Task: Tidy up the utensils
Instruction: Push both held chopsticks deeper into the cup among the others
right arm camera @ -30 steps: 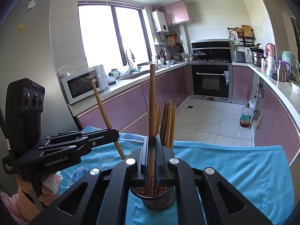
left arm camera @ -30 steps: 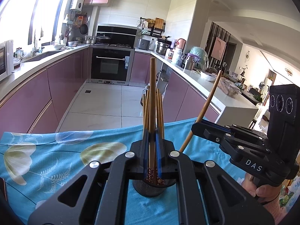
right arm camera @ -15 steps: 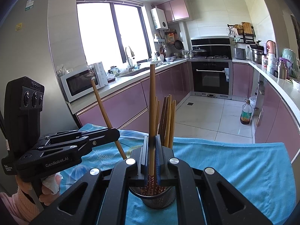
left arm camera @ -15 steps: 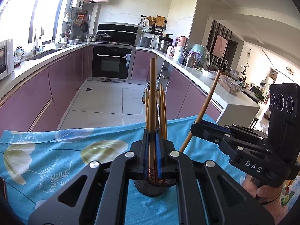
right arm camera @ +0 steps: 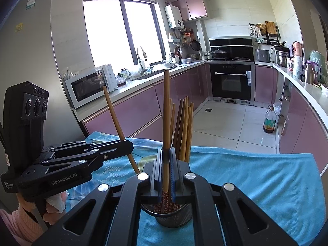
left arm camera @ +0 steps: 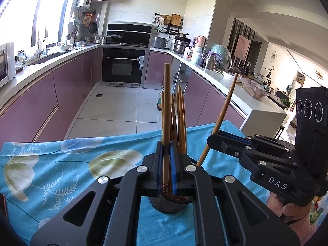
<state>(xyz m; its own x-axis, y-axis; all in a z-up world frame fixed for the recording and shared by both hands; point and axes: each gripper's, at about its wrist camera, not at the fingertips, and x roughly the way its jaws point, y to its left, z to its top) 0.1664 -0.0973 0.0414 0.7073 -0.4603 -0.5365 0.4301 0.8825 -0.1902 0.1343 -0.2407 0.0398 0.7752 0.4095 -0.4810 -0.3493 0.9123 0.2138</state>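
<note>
Left wrist view: left gripper (left arm camera: 166, 164) is clamped on one long brown wooden chopstick (left arm camera: 166, 110), held upright between its blue pads, lower patterned end down inside the dark mesh metal utensil cup (left arm camera: 167, 205). Cup stands on the blue floral tablecloth (left arm camera: 51, 164) directly under the jaws, with a bundle of other brown chopsticks (left arm camera: 180, 121) standing in it just behind the held one. Right gripper (left arm camera: 213, 141) sits just to the right, pinching a second wooden chopstick (left arm camera: 223, 112), tilted, top leaning right, lower tip near the cup rim; cannot tell if the tip is inside.

Right wrist view: right gripper (right arm camera: 166, 164) closed on its own upright chopstick (right arm camera: 166, 110), patterned end in the cup (right arm camera: 171, 215). Left gripper (right arm camera: 127, 145) at left, grasping the tilted stick (right arm camera: 114, 119). White microwave (right arm camera: 90, 86) on the counter behind
</note>
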